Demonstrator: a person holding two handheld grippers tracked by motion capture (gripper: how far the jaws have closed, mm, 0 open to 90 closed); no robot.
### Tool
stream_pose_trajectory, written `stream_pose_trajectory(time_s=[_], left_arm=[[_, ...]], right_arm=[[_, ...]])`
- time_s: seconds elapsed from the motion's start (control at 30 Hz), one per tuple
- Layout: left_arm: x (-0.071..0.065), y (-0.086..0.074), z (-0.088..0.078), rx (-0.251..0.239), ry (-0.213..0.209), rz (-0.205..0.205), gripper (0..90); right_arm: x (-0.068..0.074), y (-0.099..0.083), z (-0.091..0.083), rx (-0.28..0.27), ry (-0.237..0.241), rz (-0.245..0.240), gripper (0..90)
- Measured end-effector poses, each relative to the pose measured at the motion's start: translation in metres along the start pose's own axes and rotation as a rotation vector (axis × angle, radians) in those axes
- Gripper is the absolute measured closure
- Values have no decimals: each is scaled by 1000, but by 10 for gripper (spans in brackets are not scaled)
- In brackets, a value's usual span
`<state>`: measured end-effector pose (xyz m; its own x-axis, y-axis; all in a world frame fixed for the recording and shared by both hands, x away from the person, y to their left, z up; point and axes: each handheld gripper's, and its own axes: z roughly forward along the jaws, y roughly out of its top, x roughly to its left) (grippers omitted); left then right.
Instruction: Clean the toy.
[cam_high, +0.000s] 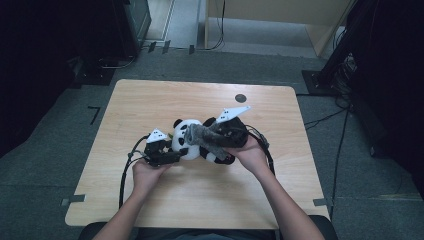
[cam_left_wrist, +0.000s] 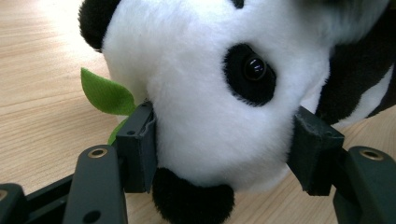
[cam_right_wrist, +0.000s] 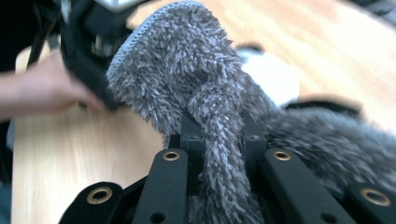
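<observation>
Wooden desk (cam_high: 200, 200) is carrying the work | left gripper (cam_left_wrist: 224, 154) is grasping panda toy (cam_left_wrist: 210, 93) by head, lying mid-desk | right gripper (cam_right_wrist: 218, 140) is clenching grey fuzzy scarf (cam_right_wrist: 187, 70) | scarf is draping over panda, wrapping seems unfinished.

both bare forearms come in from the bottom edge of the high view and angle inward toward each other. the left hand (cam_high: 145, 172) grips the black two-jaw left gripper (cam_high: 172, 150), held low and pointing to the right, its jaws partway apart with both pads pressed on what sits between them. the right hand (cam_high: 252, 154) carries the black two-jaw right gripper (cam_high: 212, 137) (its grey three-cornered plate tilted up), pointing left, jaws pinched nearly together.
</observation>
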<state>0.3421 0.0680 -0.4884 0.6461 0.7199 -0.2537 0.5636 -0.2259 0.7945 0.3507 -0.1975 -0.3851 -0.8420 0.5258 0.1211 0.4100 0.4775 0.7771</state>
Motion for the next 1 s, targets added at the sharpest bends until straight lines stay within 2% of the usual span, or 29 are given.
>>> stream_pose_trajectory(time_s=[0.13, 0.3, 0.43, 0.63, 0.77, 1.0], left_arm=[[0, 0, 0, -5, 0, 2, 343], [0, 0, 0, -7, 1, 4, 341], [0, 0, 0, -5, 2, 7, 341], [0, 0, 0, 5, 3, 7, 340], [-1, 0, -1, 6, 3, 20, 341], [0, 0, -1, 11, -5, 5, 346]], right_arm=[[-5, 18, 7, -28, -18, 3, 783], [-9, 38, 27, -49, -27, 19, 781], [-9, 45, 51, -8, -36, 23, 780], [-6, 40, 77, 71, -31, 24, 776], [-3, 35, 76, 61, -27, 16, 776], [2, 23, 68, 48, -20, -14, 777]])
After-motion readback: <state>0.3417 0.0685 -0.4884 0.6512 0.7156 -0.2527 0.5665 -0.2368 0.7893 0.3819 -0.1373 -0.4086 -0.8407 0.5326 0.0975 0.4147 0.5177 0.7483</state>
